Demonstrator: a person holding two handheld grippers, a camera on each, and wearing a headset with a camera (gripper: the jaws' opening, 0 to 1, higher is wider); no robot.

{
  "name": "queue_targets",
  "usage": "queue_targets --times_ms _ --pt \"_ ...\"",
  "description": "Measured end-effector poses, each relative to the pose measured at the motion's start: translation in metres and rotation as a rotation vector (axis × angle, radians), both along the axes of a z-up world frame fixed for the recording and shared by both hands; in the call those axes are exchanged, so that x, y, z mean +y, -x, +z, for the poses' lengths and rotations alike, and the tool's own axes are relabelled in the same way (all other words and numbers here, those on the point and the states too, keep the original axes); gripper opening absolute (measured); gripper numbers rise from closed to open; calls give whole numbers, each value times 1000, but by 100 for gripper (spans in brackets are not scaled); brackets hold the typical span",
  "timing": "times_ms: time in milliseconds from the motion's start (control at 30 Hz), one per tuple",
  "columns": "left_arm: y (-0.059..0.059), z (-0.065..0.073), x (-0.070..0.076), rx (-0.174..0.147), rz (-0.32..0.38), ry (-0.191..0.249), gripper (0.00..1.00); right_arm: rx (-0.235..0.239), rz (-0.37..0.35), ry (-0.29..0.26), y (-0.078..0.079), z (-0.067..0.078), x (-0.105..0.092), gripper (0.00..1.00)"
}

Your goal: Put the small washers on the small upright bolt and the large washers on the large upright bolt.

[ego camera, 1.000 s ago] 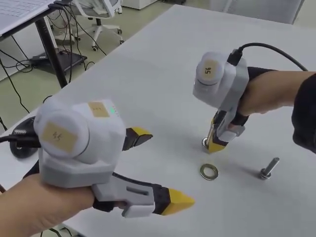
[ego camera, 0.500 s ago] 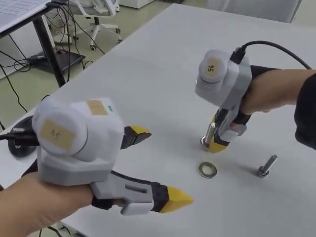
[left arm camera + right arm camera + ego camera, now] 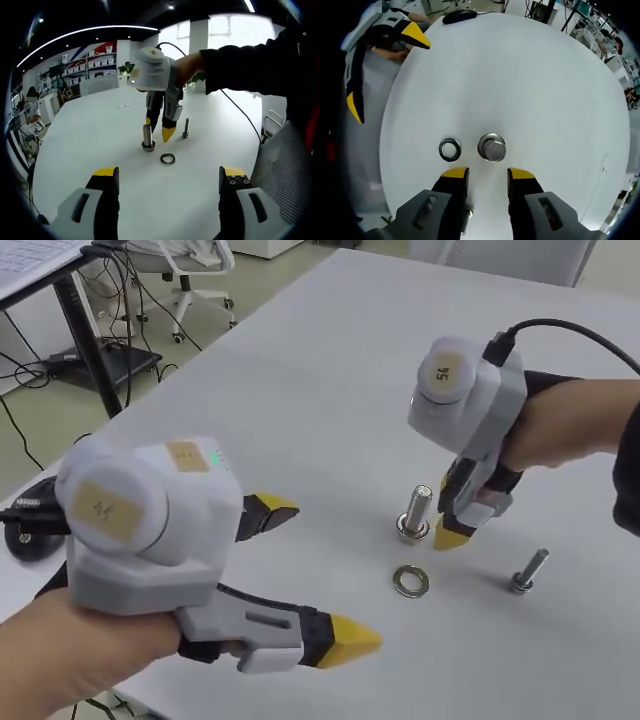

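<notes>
Items on your white bench (image 3: pixel 330 360), taken in order from the head view: large bolt (image 3: pixel 416 510), upright on its head near the middle of the bench, with a wider ring at its foot that cannot be told as bolt head or washer; loose washer (image 3: pixel 410 581), one, lying flat, just beside the large bolt on the side nearer you and touching neither bolt; small bolt (image 3: pixel 525 571), standing on its head, apart from both, to the right of the loose washer; right gripper (image 3: pixel 452 536), held in your right hand (image 3: pixel 560 425), pointing down, its yellow tip just beside the large bolt and close above the bench; in the right gripper view its jaws stand a little apart with nothing between them, the large bolt's top just ahead of the gap and the loose washer to the left of it; left gripper (image 3: pixel 312 573), held in your left hand (image 3: pixel 70 660) at the near left of the bench, well apart from the bolts and the loose washer, its jaws spread wide and empty; in the left gripper view the loose washer lies ahead between the two jaws, with the large bolt and the right gripper behind it; black cable (image 3: pixel 560 332), running from the top of the right gripper back over your right hand; office chair (image 3: pixel 195 265) and black desk leg (image 3: pixel 88 335), on the floor beyond the bench's far left edge.
</notes>
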State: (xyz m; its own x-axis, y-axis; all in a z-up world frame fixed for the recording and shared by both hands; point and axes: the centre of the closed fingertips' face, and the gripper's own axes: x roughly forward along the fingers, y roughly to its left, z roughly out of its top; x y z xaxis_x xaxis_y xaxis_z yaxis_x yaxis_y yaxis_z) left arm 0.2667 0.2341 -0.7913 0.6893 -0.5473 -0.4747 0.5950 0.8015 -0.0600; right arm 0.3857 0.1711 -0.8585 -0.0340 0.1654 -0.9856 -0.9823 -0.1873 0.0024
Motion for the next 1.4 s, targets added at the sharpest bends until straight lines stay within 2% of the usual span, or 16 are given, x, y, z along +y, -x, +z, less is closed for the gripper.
queue_targets --times_ms 600,1067,1400 --pt "1 2 -2 -8 -9 2 82 12 8 -16 39 4 -9 32" --pt "2 4 -3 -20 -14 4 81 10 16 -45 56 -4 6 32" --pt "2 6 -3 -24 -13 6 81 11 6 -60 59 -15 11 31"
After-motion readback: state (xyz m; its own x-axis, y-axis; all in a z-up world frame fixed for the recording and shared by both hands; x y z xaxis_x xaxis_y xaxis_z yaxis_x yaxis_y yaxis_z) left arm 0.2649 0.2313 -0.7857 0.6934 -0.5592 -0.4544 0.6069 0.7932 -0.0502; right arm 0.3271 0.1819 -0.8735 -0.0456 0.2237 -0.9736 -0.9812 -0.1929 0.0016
